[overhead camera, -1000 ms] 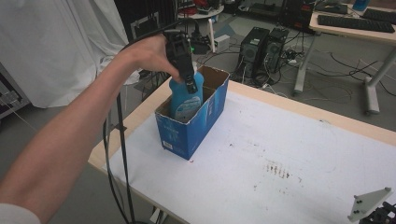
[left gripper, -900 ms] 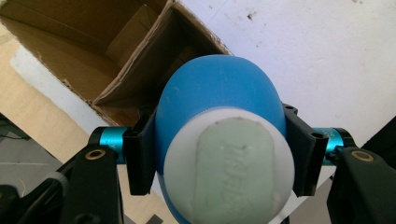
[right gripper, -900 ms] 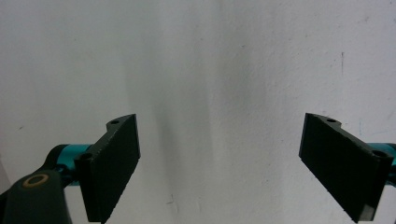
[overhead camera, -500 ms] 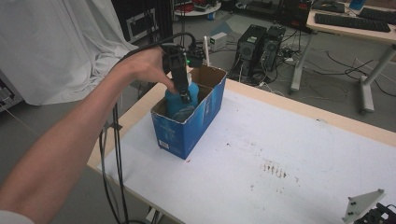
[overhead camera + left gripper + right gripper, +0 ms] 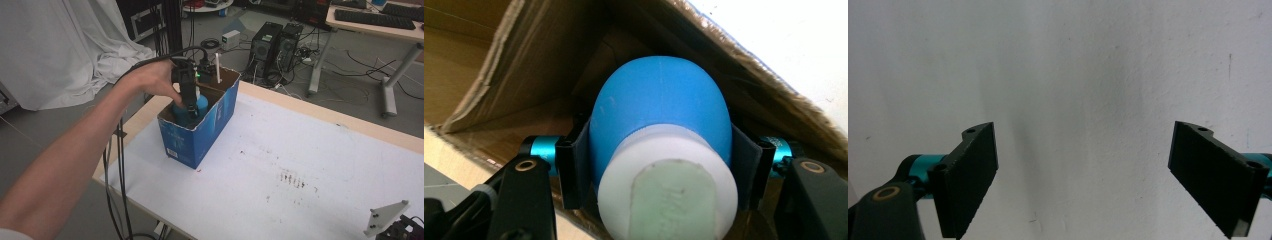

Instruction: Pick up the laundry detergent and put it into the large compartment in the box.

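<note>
Workshop room: grey floor, a white sheet hung at the rear left, two black computer towers [image 5: 274, 47] standing behind the white-topped table [image 5: 310, 165], a second desk at the rear right.

Blue bottle [image 5: 659, 107] with a white cap sits inside the open blue cardboard box [image 5: 207, 132], which stands at the table's far left corner. The left gripper [image 5: 191, 106] reaches down into the box from above, its jaws clamped on the bottle's shoulders just under the cap; in the left gripper view both pads press against the blue sides. A person's hand [image 5: 150, 82] carries this gripper, and cables trail off it toward the table's left edge.

Right gripper [image 5: 1083, 180]: jaws wide apart, nothing between them, facing bare white tabletop well away from the box. In the high view its grey plate [image 5: 385, 216] is cut off at the bottom right corner.

Hard to make out: the bottle's base and the box floor, hidden by the bottle body and the box walls. A white stick-like item [image 5: 218, 68] rises at the box's far end; what it is cannot be told.
</note>
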`<action>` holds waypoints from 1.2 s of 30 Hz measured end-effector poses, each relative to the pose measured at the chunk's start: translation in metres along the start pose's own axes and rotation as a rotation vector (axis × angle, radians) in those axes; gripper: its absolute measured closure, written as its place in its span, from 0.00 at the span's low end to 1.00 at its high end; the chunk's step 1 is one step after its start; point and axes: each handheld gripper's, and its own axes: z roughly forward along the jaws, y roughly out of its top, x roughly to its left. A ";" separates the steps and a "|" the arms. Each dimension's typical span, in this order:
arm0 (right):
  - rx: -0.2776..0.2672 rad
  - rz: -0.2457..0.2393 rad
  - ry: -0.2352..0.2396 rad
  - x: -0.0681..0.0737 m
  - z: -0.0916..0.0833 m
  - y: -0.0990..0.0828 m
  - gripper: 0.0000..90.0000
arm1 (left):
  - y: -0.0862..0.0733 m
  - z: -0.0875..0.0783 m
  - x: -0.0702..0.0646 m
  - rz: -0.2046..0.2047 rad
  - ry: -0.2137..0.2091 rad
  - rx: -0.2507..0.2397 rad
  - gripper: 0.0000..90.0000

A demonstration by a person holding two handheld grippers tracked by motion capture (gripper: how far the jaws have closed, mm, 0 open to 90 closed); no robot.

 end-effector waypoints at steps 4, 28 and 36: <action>0.002 0.000 0.000 -0.001 0.000 0.000 0.13 | 0.000 0.002 0.000 0.001 -0.002 -0.017 0.42; -0.004 0.005 0.008 0.000 0.005 -0.001 0.13 | 0.005 0.005 -0.005 0.040 0.010 -0.015 0.42; -0.010 0.006 0.010 0.001 0.004 -0.003 0.13 | 0.006 0.005 -0.006 0.038 0.010 -0.007 0.42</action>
